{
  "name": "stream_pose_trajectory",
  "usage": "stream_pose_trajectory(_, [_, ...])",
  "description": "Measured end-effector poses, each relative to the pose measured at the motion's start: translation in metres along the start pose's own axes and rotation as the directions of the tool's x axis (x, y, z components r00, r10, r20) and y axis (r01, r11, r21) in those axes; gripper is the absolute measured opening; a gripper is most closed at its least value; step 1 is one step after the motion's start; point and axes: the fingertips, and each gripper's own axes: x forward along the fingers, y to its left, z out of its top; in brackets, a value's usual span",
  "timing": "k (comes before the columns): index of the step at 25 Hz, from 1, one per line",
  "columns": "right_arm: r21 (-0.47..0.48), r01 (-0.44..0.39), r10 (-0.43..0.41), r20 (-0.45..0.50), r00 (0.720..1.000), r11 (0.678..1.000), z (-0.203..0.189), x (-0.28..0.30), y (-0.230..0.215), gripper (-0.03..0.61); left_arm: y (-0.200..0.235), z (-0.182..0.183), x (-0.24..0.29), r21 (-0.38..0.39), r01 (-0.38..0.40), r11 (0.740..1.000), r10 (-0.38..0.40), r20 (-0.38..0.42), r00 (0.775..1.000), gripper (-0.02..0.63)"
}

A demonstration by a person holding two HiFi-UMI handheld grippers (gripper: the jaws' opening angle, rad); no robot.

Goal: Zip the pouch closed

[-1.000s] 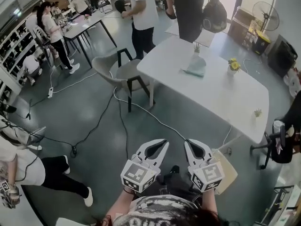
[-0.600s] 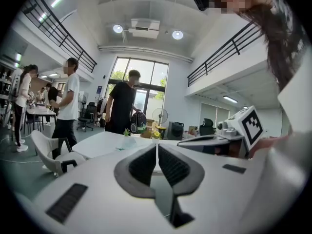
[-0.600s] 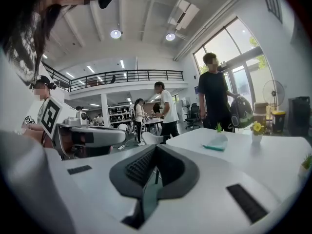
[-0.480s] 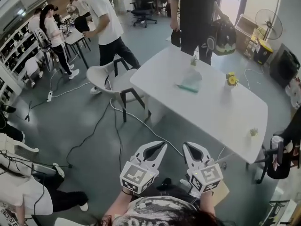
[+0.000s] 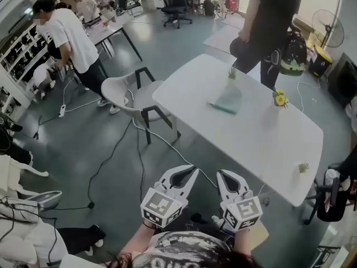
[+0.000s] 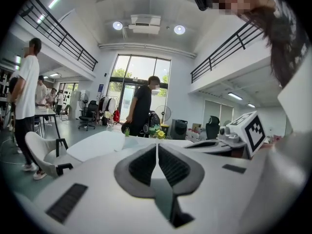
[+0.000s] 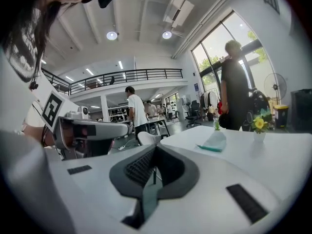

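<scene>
White table [image 5: 262, 141], teal pouch [image 5: 227, 101] on it (zip indiscernible), left gripper [image 5: 193, 169] and right gripper [image 5: 221, 174] jaws together, empty

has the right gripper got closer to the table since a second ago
Yes. In the head view the right gripper, shut and empty, sits nearer the near edge of the white table than it did a second ago.

Head view looks steeply down; both gripper views face the shared table [image 5: 262, 138].
</scene>
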Motion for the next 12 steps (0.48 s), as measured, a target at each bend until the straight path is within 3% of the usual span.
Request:
stream_pose_trajectory(6, [0.018,0.023,-0.022,-0.015,1.000,1.000,0.005,0.038,-0.026,-0.008,0.034,0.001,0.033,-0.005,0.025,1.000,-0.025,-0.022,0.999,0.021])
stream_pose_trajectory(12, [0.029,0.097,-0.097,-0.007,0.995,0.995,0.026,0.107,-0.066,-0.008,0.097,0.017,0.090,0.013,0.095,0.995,-0.095,-0.028,0.995,0.021])
